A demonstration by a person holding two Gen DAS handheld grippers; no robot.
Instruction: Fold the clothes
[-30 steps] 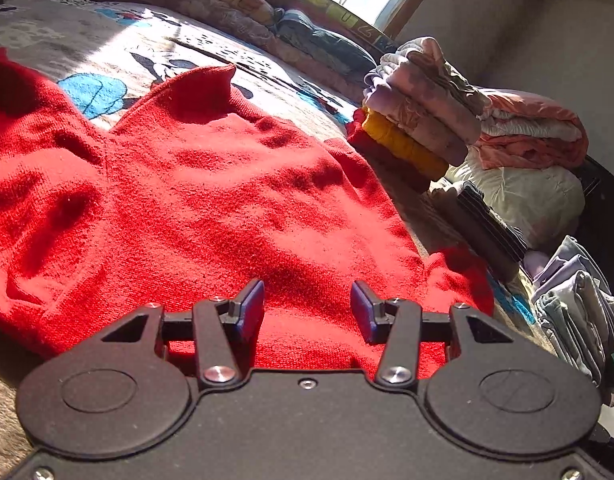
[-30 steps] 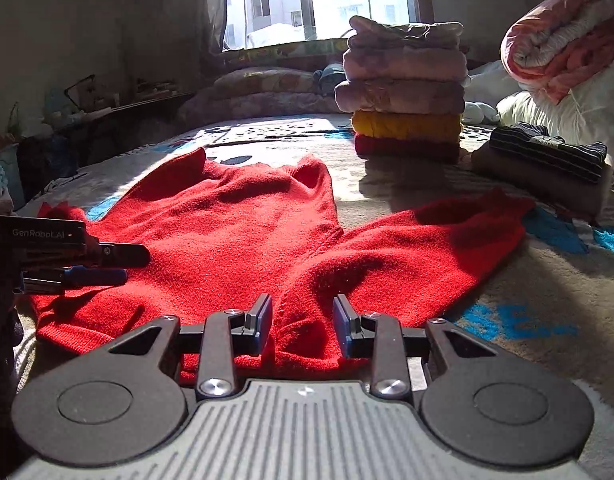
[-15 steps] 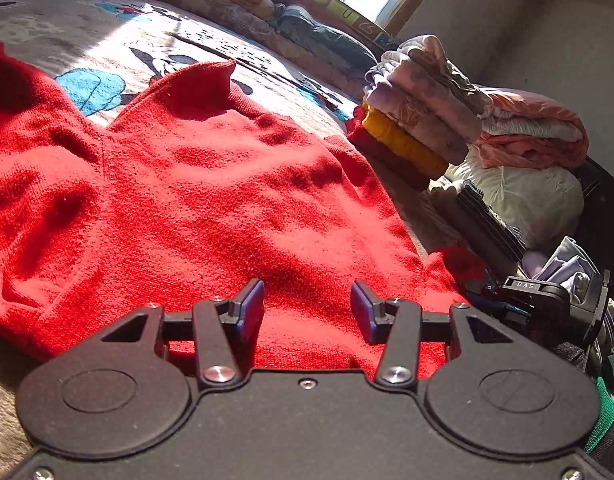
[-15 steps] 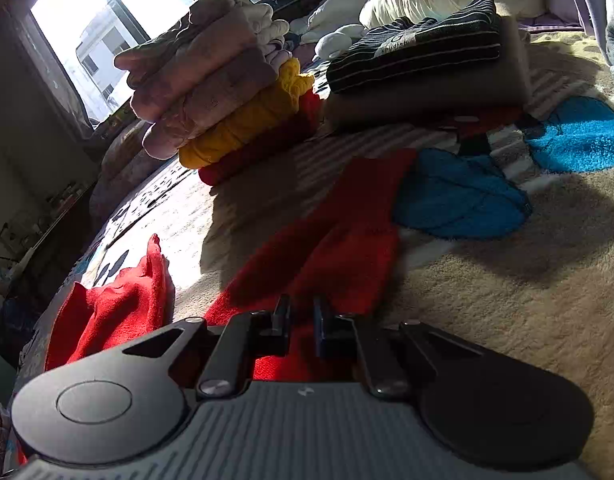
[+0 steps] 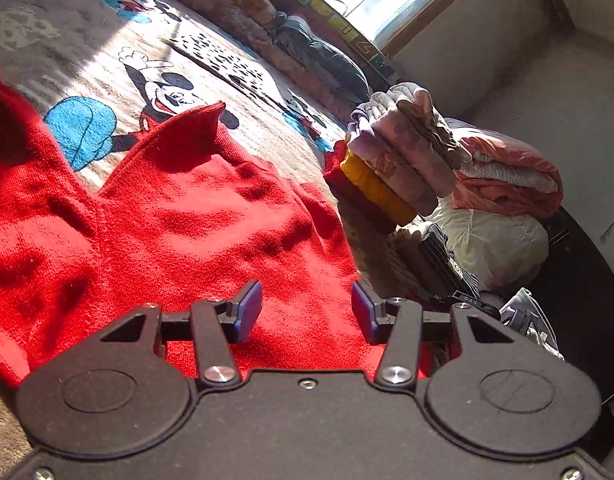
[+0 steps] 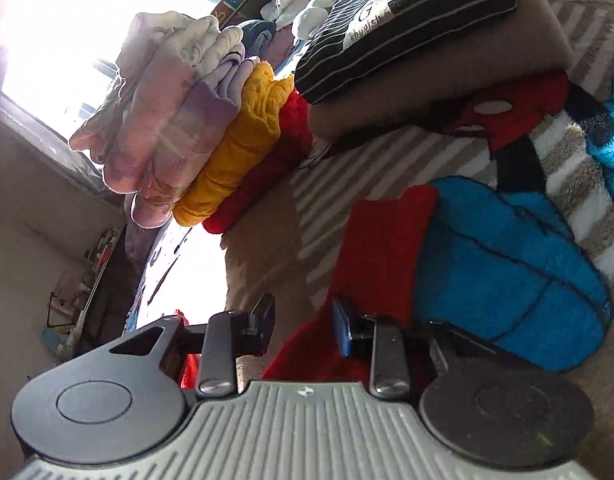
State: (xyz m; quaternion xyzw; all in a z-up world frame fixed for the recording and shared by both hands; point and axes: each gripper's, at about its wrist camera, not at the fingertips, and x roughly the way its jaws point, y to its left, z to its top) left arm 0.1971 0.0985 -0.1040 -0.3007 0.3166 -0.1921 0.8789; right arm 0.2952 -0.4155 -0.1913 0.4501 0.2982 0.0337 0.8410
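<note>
- While the red knit sweater (image 5: 195, 220) lies spread flat on the cartoon-print blanket (image 5: 119, 56), both grippers sit low at its near edge, prob. so each can take a separate part for the first fold.
- Sweater is laid front-up w/ the collar (image 5: 199, 114) pointing away from the left wrist cam; body is mostly smooth, a few shallow wrinkles. Laid flat like this, edges and sleeves are easy to reach.
- One red sleeve (image 6: 387, 248) stretches out over the blanket's blue patch (image 6: 507, 276) in the right wrist view, cuff end away from the cam.
- Finished work is kept out of the way: a stack of folded clothes (image 5: 399, 160) (pink, purple, yellow, red at bottom) stands well apart from the sweater, w/ a striped dark folded garment (image 6: 407, 28) beside it.
- Left gripper (image 5: 307, 312): jaws wide apart, nothing between them; blue pads hover over the sweater's lower body. Contact w/ the knit can't be told from this angle.
- Right gripper (image 6: 303, 328): jaws apart, moderately, tilted hard to one side. The blue-padded finger sits at the sleeve's near end, the other over bare blanket; looks like it straddles the sleeve edge, not clamped on it.
- Judgement: grasp not yet made on either side; next move calls for closing on sleeve fabric only, not the fuzzy blanket under it.
</note>
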